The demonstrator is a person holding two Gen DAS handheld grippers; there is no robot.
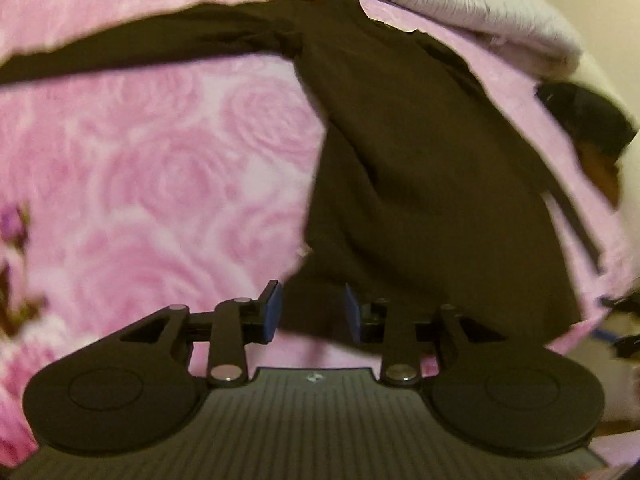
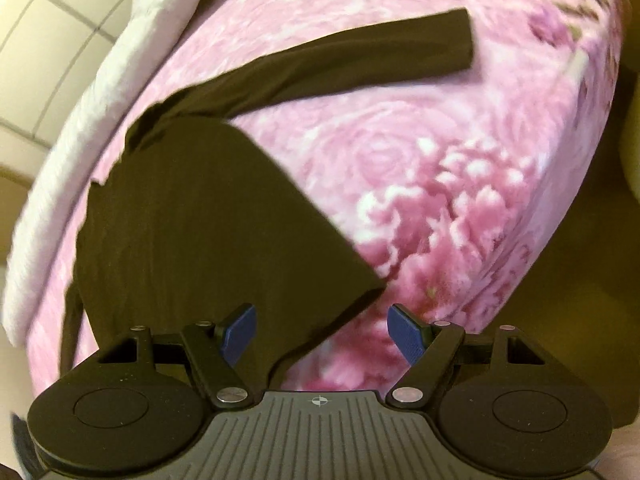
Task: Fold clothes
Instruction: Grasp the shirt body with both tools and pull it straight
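While both wrist views stay soft with blur, I can read the layout well enough: the dark garment [image 1: 400,152] lies flat on the pink rose-print bedspread [image 1: 160,184], its body running from my fingers away toward 12 o'clock, with one long sleeve [image 1: 140,50] stretched out toward 9 o'clock in the left view. My left gripper [image 1: 313,311] sits right at the near hem, jaws parted with the blue pads [image 1: 273,312] either side of the cloth edge but not pinching it, as far as I can tell. My right gripper [image 2: 320,334] is spread wider; the hem corner [image 2: 360,292] lies at about 11 o'clock from its midpoint, so only its left pad overlaps cloth and the right pad hangs over bare bedspread. From there the same sleeve [image 2: 360,52] runs off toward 1 o'clock. I judge the left hand the better placed on the hem; the right needs to shift toward 9 o'clock before closing. A pale quilt [image 1: 460,4] lies folded along the far edge.
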